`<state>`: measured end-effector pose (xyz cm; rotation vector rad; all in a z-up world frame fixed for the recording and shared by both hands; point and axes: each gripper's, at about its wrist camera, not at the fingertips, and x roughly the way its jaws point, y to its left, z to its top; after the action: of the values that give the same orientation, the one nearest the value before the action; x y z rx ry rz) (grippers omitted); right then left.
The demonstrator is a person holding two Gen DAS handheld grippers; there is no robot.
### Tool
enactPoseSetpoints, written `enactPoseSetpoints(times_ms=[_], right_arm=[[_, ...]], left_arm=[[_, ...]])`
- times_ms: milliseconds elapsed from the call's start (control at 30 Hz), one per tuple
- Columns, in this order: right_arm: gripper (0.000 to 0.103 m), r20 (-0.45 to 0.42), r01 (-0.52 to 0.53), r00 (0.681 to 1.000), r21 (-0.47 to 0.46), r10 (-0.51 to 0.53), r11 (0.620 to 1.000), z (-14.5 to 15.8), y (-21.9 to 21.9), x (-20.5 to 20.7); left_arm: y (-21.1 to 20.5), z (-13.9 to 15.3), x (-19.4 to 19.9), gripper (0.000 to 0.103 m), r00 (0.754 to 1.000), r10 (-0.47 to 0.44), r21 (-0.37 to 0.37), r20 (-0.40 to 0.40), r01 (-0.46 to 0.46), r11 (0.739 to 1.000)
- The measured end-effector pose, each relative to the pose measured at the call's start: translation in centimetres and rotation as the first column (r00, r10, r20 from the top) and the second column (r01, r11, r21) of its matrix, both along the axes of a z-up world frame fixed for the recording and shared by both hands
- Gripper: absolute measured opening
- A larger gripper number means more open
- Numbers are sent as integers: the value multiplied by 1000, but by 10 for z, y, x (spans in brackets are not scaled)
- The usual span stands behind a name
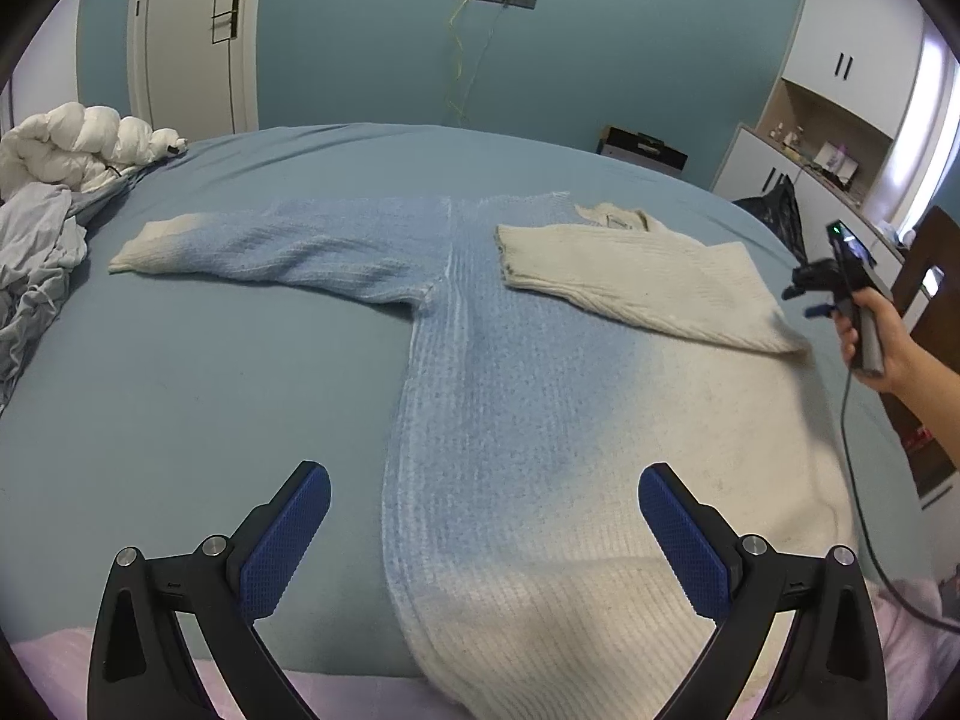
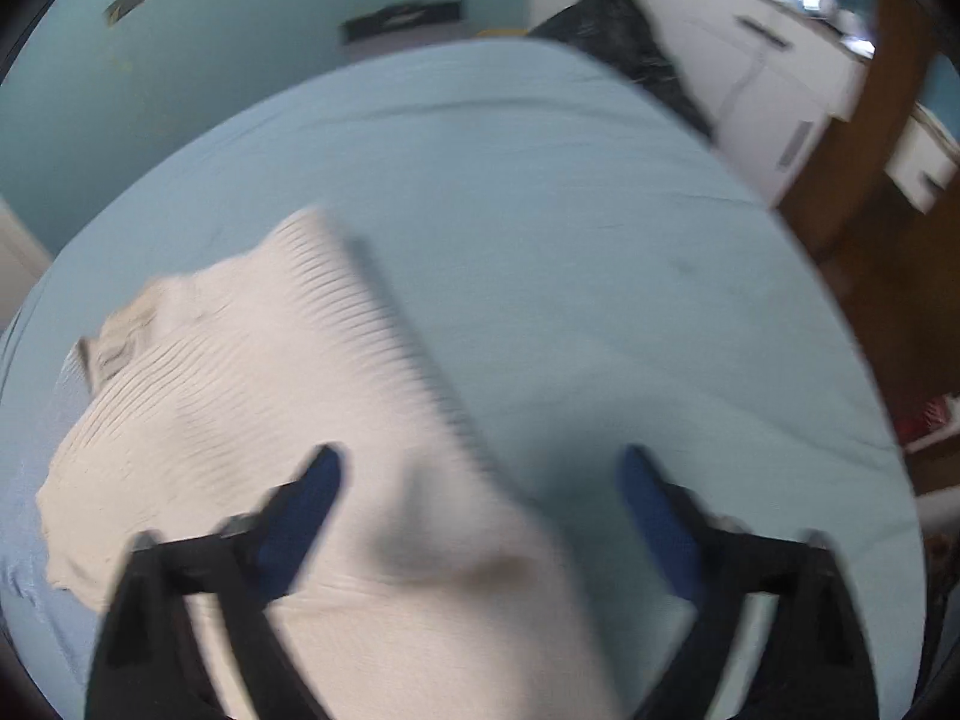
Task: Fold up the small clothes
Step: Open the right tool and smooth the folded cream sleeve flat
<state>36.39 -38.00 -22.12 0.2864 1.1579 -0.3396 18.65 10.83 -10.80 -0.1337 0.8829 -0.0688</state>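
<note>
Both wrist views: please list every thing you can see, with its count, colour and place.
sweater: 1, blue fading to cream, flat on bed; one sleeve folded over the chest, one spread out
bed sheet: 1, light blue, under sweater
duvet: 1, white, bed's far left corner
grey cloth: 1, left bed edge
black bag: 1, beside bed, by the white cabinets
left gripper: open, above sweater hem
right gripper: open, blurred, above folded sleeve
</note>
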Motion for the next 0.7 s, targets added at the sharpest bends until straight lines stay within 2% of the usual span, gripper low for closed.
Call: enactPoseSetpoints(times_ms=[33,200,233,333,433,500,533,567,633,700], right_arm=[[45,-3,-2,1000,21,2,1000,-5,11,6],[44,46,-8,999,5,8,1000,-29,19,49],[44,41,-12,999,-2,12,1000,-38,22,53],[44,-52,-62,997,-29,60,998,-72,21,70],[46,-45,-123,992,-143,118,982,-60,43,83],[47,141,-117,980,-145,137,983,-28,50,83],[49,201,-102,971,-138,129,985,-17,51,84],[56,237,-85,965,-122,112,989,-9,51,90],[60,207,-95,972,-71,108,993,-13,53,120],[60,129,-95,986,-81,105,992,-29,55,154]], left_arm=[[0,-2,1,103,1000,-1,6,-3,1,1000],[0,-15,8,103,999,-2,14,-33,2,1000],[0,-18,9,103,999,-2,15,-41,2,1000],[-1,-26,13,103,998,-6,20,-66,7,1000],[0,-30,15,103,997,-3,11,-72,4,1000],[1,-32,17,103,997,0,-4,-78,0,1000],[1,-33,17,103,997,1,-6,-80,-2,1000],[2,-35,18,103,997,6,-9,-83,-6,1000],[3,-38,19,103,996,10,-15,-87,-11,1000],[3,-42,20,103,995,9,-32,-96,-12,999]])
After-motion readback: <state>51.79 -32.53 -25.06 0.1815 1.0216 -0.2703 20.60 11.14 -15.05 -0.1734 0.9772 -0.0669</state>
